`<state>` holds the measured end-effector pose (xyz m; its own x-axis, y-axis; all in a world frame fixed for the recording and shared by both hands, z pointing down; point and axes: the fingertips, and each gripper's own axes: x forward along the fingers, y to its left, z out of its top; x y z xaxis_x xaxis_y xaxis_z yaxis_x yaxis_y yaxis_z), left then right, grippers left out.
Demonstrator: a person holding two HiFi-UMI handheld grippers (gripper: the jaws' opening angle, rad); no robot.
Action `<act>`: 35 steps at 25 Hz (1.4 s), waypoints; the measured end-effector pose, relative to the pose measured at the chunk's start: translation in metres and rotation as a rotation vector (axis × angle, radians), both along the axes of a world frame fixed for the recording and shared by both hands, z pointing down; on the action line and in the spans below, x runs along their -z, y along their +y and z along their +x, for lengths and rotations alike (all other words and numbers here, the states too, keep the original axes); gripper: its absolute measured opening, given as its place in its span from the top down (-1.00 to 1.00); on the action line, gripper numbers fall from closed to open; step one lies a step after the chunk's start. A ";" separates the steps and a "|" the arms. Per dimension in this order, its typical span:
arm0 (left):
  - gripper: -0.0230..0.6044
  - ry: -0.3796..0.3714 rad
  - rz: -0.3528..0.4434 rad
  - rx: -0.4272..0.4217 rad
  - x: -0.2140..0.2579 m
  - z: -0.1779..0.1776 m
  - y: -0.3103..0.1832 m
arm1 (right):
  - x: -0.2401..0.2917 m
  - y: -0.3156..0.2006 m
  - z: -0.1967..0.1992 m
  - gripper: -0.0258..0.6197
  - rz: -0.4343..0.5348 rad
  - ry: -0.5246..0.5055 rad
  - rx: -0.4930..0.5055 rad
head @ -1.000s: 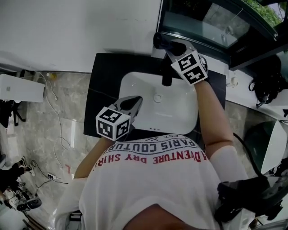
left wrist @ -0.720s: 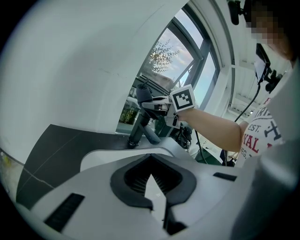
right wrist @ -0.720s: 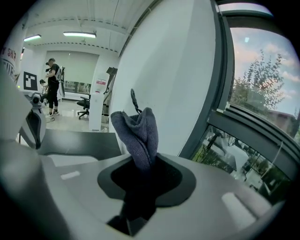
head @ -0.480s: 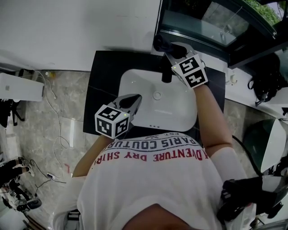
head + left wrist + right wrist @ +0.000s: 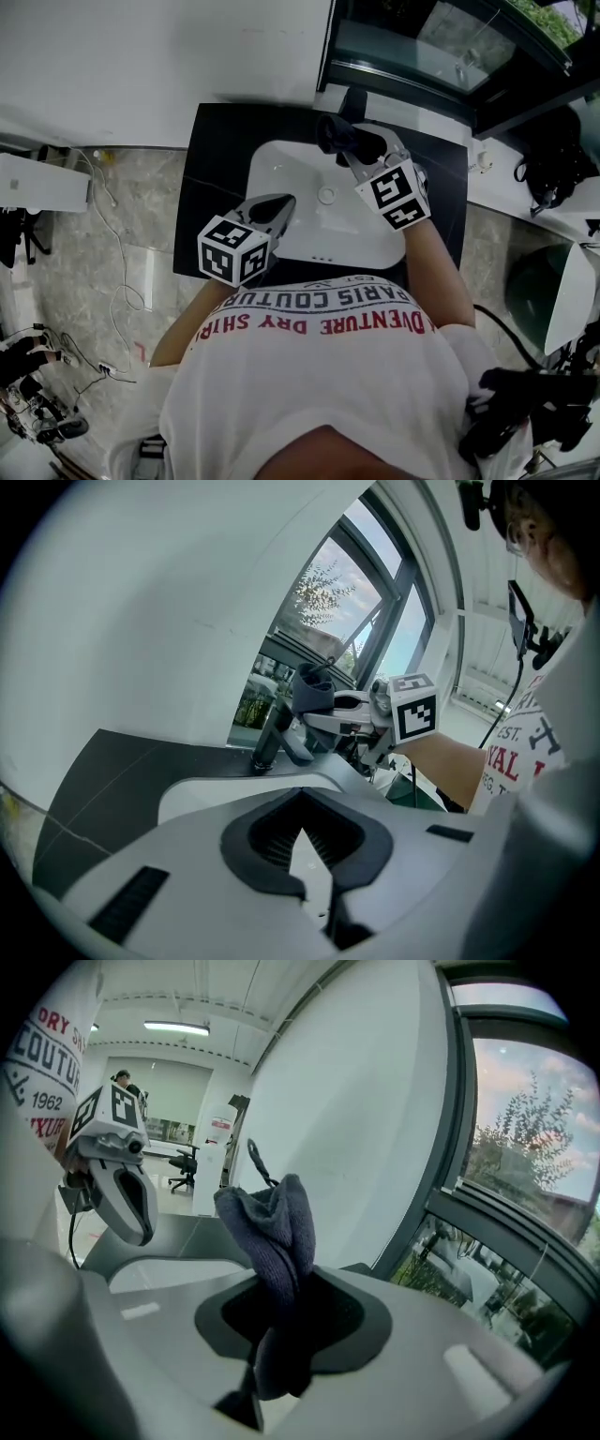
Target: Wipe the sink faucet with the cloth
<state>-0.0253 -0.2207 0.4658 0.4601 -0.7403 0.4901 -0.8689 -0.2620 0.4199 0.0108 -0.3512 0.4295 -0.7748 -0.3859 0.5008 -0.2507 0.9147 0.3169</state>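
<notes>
The black faucet [image 5: 353,101] stands at the back of the white sink [image 5: 281,169]; in the left gripper view the faucet [image 5: 270,735] rises from the dark counter. My right gripper [image 5: 361,155] is shut on a dark grey cloth [image 5: 339,134], holding it over the basin just in front of the faucet. In the right gripper view the cloth [image 5: 274,1232] sticks up, bunched, from between the jaws. My left gripper [image 5: 275,212] hovers over the sink's front left rim, jaws together and holding nothing. It also shows in the right gripper view as the left gripper [image 5: 120,1180].
The sink sits in a black counter [image 5: 216,178] against a white wall [image 5: 159,56]. A dark-framed window [image 5: 441,47] runs behind the faucet. Cables [image 5: 117,272] lie on the marble floor at left. A black bag [image 5: 553,169] rests at right.
My right gripper has pulled back from the faucet toward me with the cloth and now hangs over the basin. The left gripper has barely moved.
</notes>
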 end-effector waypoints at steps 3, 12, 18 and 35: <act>0.92 -0.002 -0.001 -0.005 0.001 0.002 0.002 | 0.001 -0.001 -0.001 0.67 0.010 -0.001 -0.002; 0.92 0.005 -0.002 -0.007 -0.002 0.002 0.004 | 0.006 0.019 0.016 0.67 0.139 0.065 0.054; 0.92 0.010 -0.011 -0.004 -0.007 0.001 0.003 | -0.028 0.009 0.033 0.67 0.262 0.238 0.053; 0.92 0.010 -0.019 0.016 -0.008 -0.003 0.004 | -0.055 -0.056 0.015 0.67 0.384 0.410 0.002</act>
